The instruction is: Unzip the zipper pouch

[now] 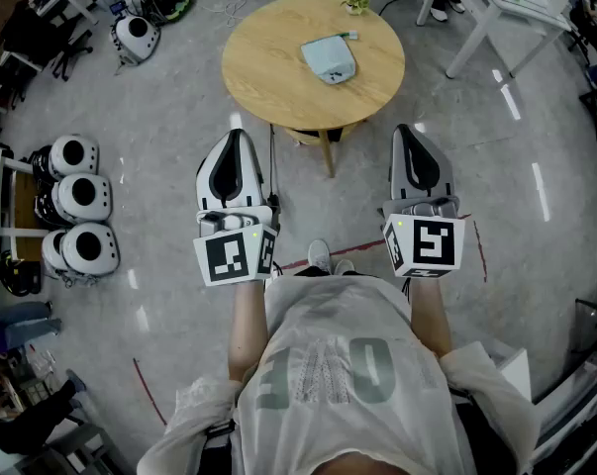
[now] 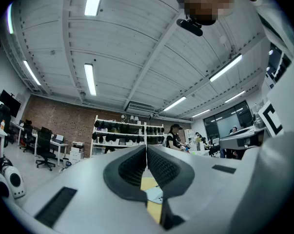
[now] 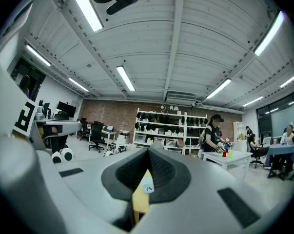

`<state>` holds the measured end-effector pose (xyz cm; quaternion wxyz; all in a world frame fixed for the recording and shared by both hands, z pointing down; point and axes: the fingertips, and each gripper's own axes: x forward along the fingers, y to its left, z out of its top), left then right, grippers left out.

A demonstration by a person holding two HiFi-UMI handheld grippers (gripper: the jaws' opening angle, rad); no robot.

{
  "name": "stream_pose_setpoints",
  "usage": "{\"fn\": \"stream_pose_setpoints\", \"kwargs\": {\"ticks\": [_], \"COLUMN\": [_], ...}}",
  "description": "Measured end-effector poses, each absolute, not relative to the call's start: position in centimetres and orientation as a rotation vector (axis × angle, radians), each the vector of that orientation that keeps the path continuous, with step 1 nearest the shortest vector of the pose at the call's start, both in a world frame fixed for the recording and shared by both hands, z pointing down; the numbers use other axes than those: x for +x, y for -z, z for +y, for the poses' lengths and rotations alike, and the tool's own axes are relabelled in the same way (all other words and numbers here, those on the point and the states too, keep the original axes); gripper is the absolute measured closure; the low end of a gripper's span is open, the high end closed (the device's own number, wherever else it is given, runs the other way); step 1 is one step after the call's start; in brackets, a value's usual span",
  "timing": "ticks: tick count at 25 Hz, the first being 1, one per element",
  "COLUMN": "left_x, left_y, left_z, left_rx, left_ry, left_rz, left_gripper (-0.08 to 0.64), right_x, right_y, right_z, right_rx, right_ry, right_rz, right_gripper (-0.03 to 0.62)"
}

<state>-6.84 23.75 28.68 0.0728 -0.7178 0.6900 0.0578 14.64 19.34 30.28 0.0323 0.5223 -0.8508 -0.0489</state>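
A pale blue zipper pouch (image 1: 329, 59) lies flat on the round wooden table (image 1: 268, 57), right of its middle. Both grippers hang in the air short of the table's near edge, well apart from the pouch. My left gripper (image 1: 236, 139) is shut, its jaws pressed together with nothing between them. My right gripper (image 1: 409, 133) is likewise shut and empty. In the left gripper view the jaws (image 2: 147, 156) meet, with the pouch (image 2: 154, 195) and table seen below them. The right gripper view shows closed jaws (image 3: 148, 156) and the pouch (image 3: 146, 185) small beyond them.
A small potted plant (image 1: 356, 4) stands at the table's far edge. White helmets (image 1: 80, 197) are stacked on a rack at the left, another (image 1: 136, 34) on the floor at the back. A white table (image 1: 496, 3) stands at the back right. Shelves, desks and people fill the room beyond.
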Motion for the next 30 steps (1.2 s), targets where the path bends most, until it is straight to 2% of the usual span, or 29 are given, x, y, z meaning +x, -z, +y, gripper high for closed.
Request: {"fn": "stream_pose_setpoints", "kwargs": {"ticks": [21, 30], "left_x": [-10.0, -11.4], "left_y": [-31.1, -32.5], "left_z": [19.1, 13.2], "left_rx": [-2.25, -2.222], "left_ry": [-0.227, -0.245], "left_rz": [2.098, 2.15], "left_gripper": [0.531, 0.531], "right_x": [11.8, 10.2], "right_y": [-32.6, -34.2], "right_z": [16.5, 9.9], "right_rx": [1.572, 1.52], "right_ry": [0.084, 0.102], "right_rz": [-2.572, -2.57], "right_gripper": [0.563, 0.563]}}
